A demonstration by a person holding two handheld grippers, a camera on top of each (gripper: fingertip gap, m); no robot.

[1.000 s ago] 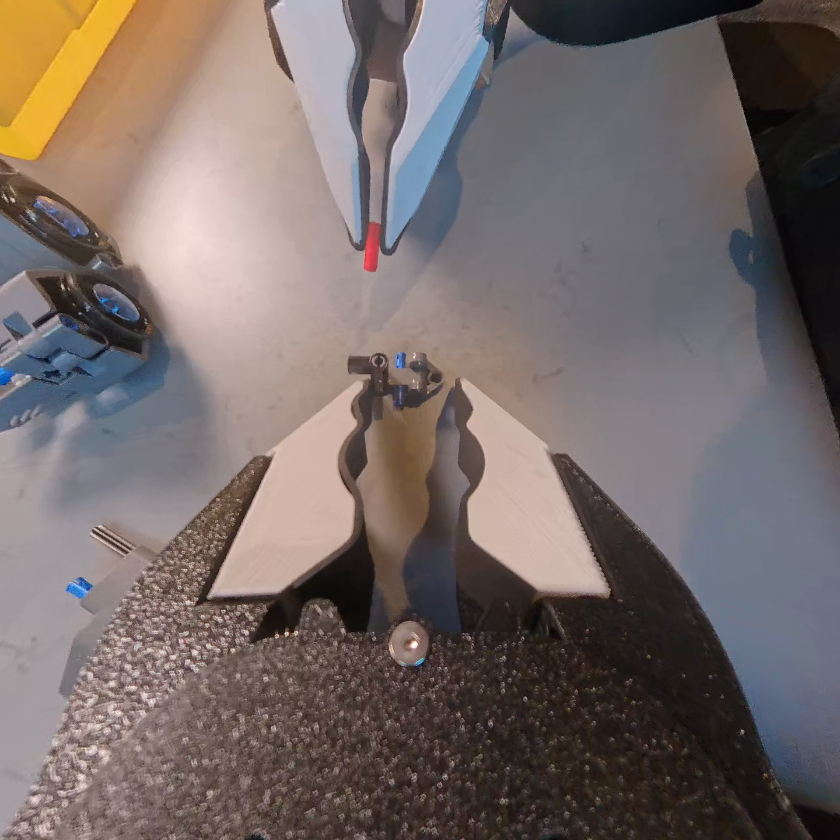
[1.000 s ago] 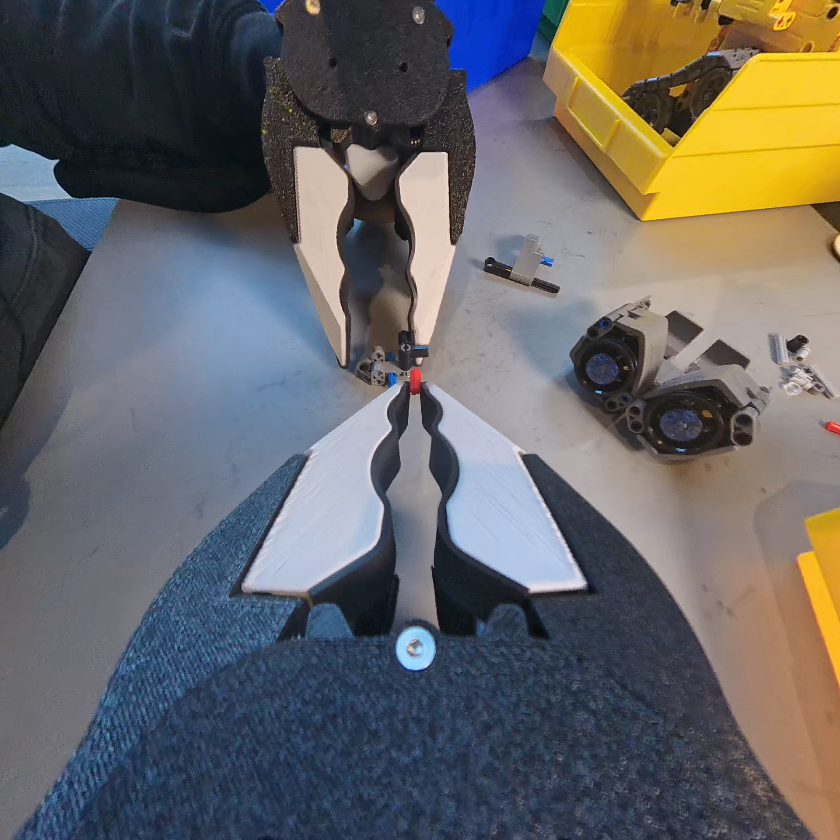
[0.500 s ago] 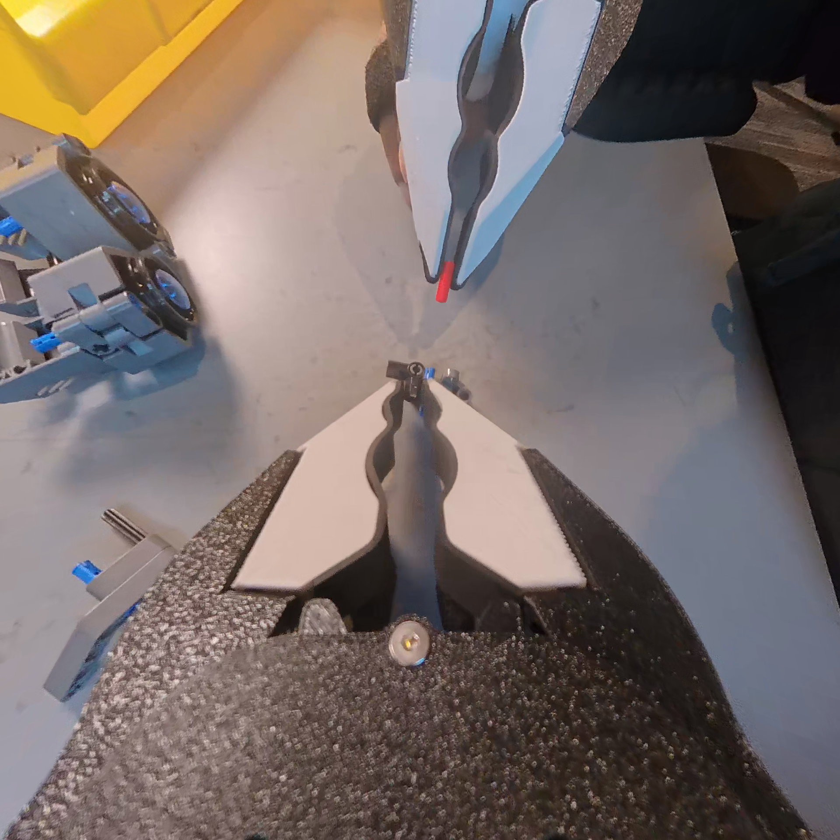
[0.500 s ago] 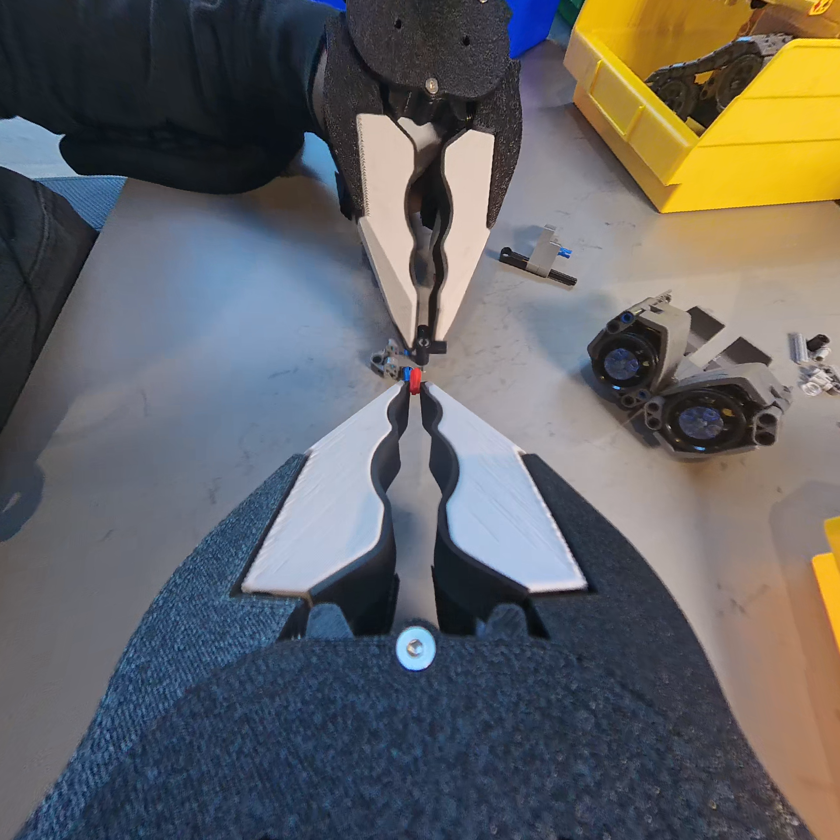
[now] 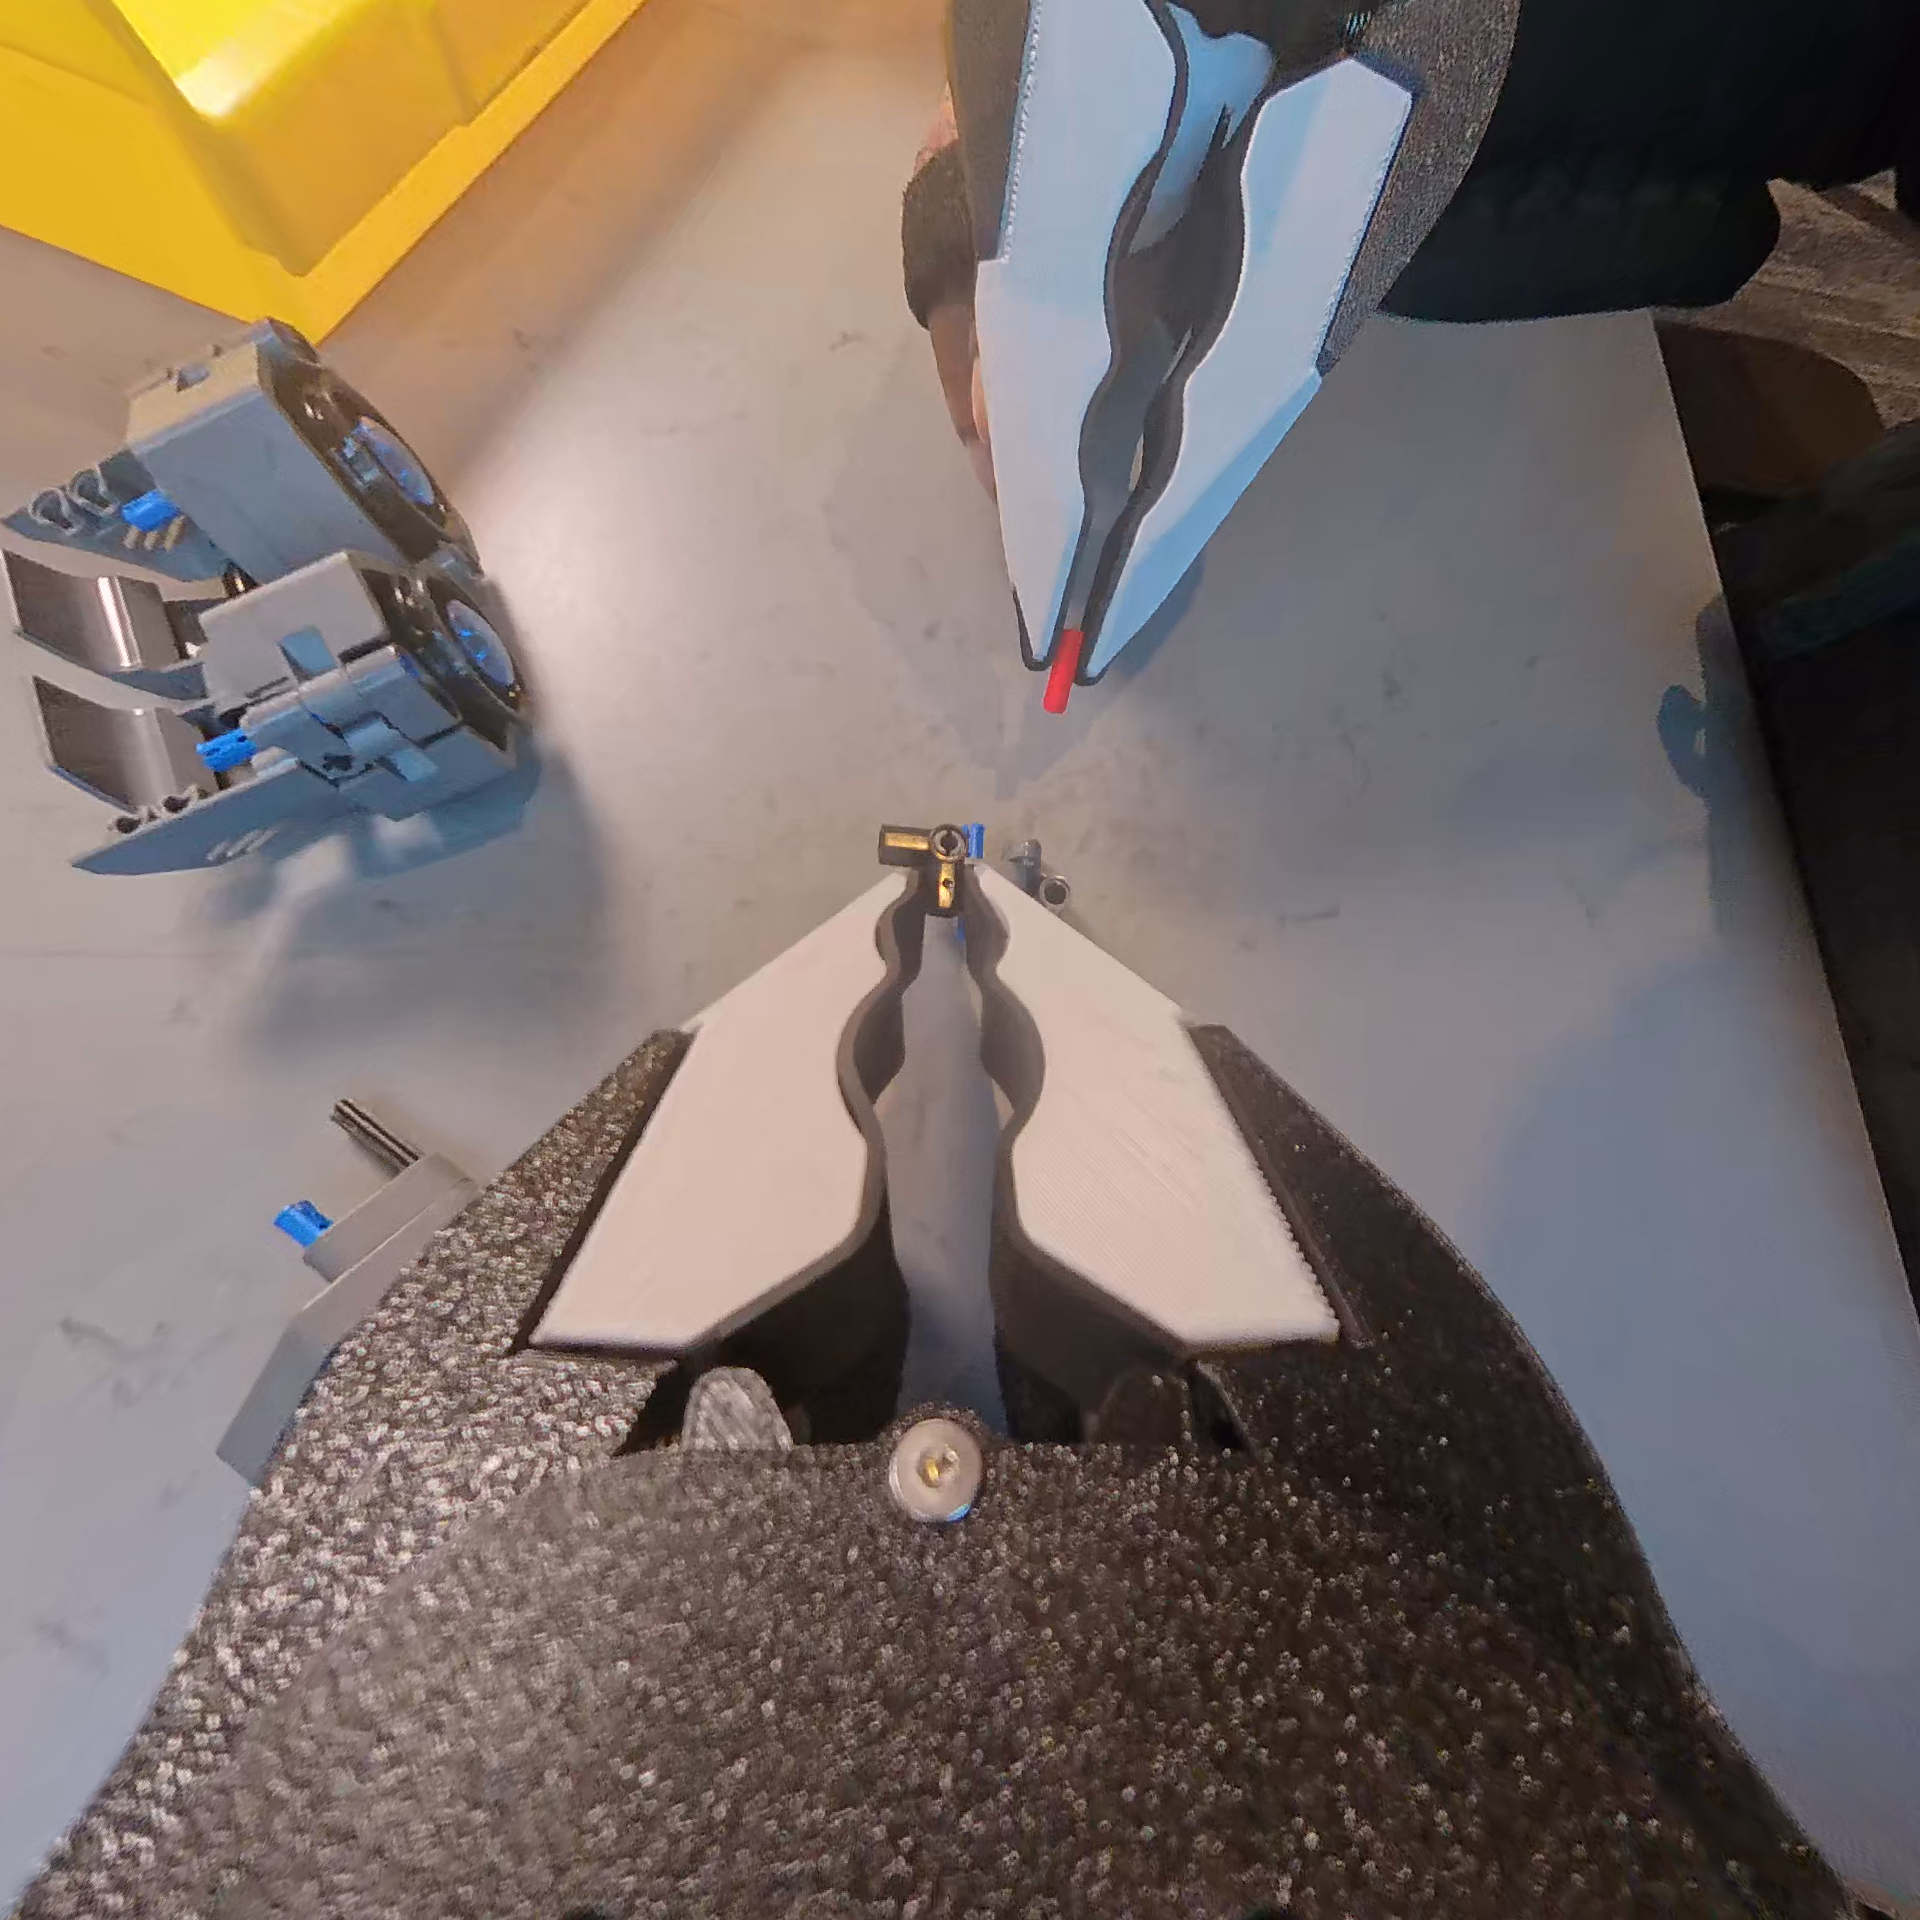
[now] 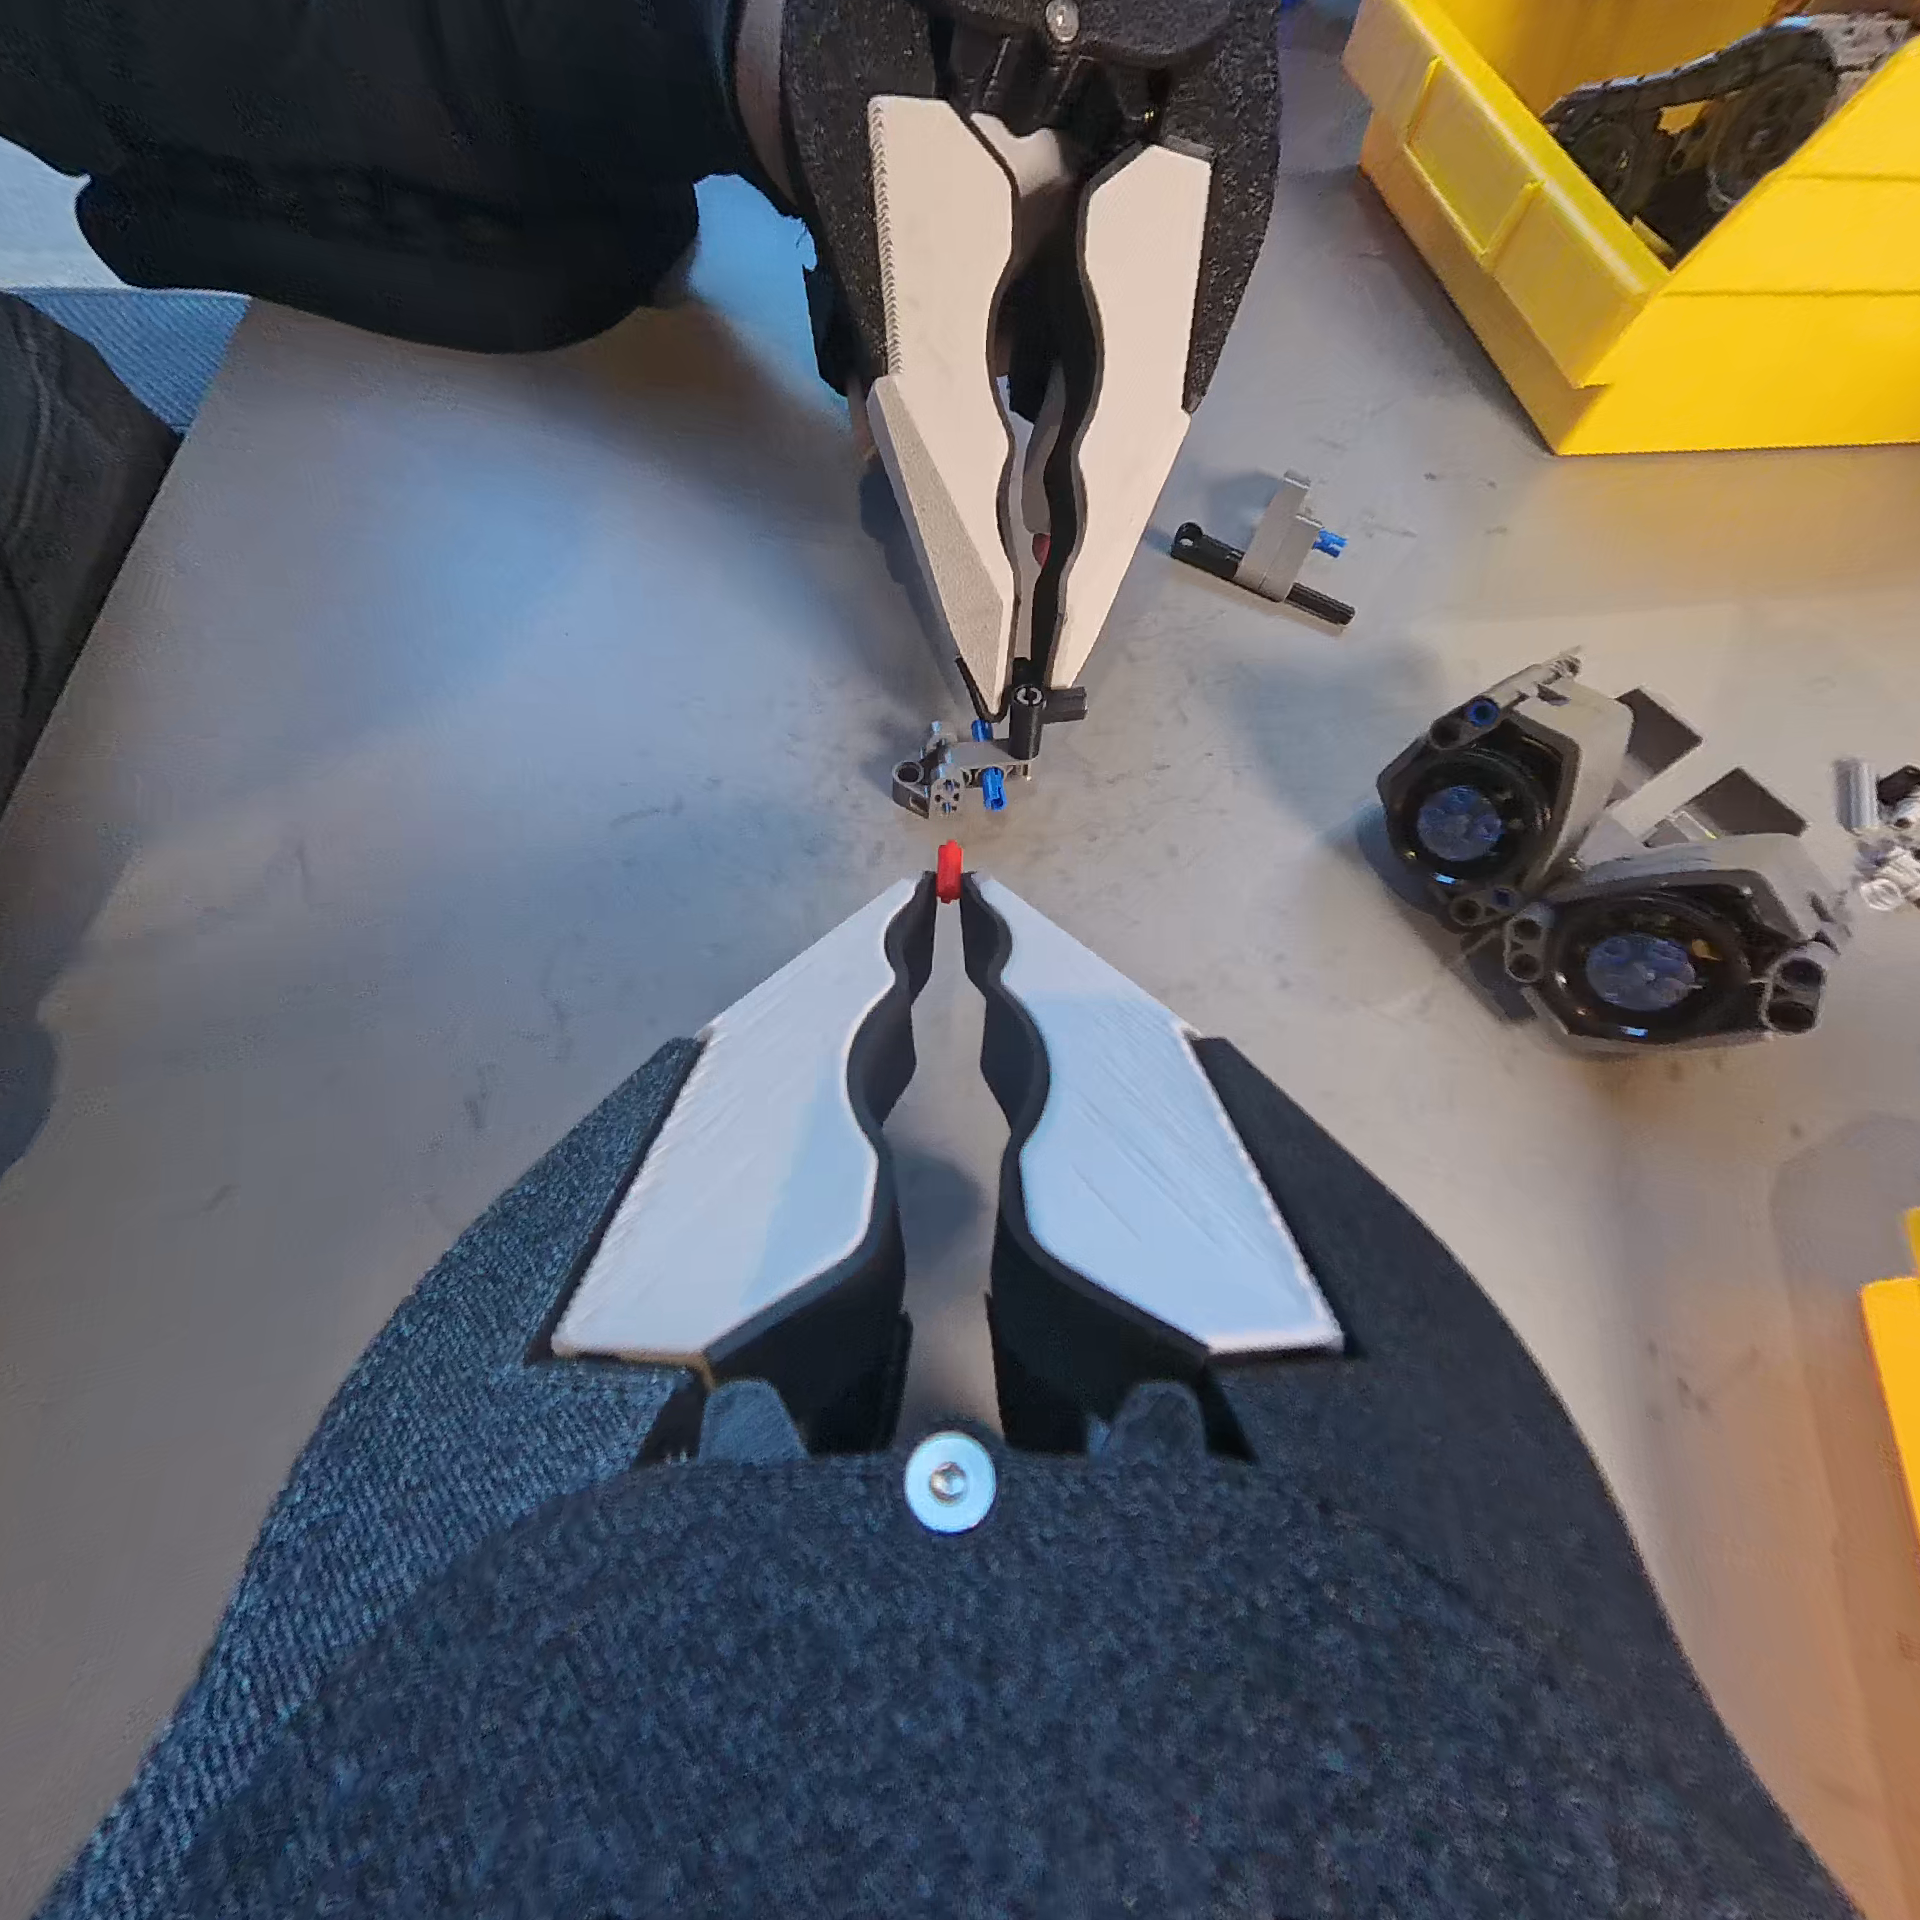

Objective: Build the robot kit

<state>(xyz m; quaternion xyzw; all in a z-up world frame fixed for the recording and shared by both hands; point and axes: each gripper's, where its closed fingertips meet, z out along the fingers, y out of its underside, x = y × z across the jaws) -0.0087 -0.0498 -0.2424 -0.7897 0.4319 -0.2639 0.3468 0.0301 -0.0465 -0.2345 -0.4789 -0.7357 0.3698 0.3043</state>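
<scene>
In the right wrist view, the right gripper (image 6: 945, 885) has its pale, ridged printed fingers drawn to a narrow slit. They pinch a short red pin (image 6: 947, 871), a smooth plastic cylinder whose free end juts out at twelve o'clock.

Just beyond the pin, apart from it, is a small grey assembly (image 6: 951, 774) of angular holed plastic pieces with blue pins through them. It is low over the grey table (image 6: 468, 675); whether it rests on the table or hangs clear I cannot tell.

A black connector (image 6: 1034, 712), a glossy stub with a round socket and a side arm, is joined to the assembly at its one o'clock corner. The left gripper (image 6: 1023, 694) comes down from twelve o'clock, its wavy-edged fingers nearly closed and clamped on that connector. A dark sleeve (image 6: 364, 156) fills the view at eleven o'clock.

In the left wrist view the connector (image 5: 935, 857) sits between the left gripper's tips, its open hole facing the red pin (image 5: 1060, 673) at one o'clock.

Back in the right wrist view, two grey housings (image 6: 1600, 883) lie at three o'clock, well apart. They are blocky shells with black round faces and blue centres. A grey beam on a black axle (image 6: 1273, 551) lies at one o'clock. Farthest, at two o'clock, a glossy yellow bin (image 6: 1558, 343) holds dark tracked parts.
</scene>
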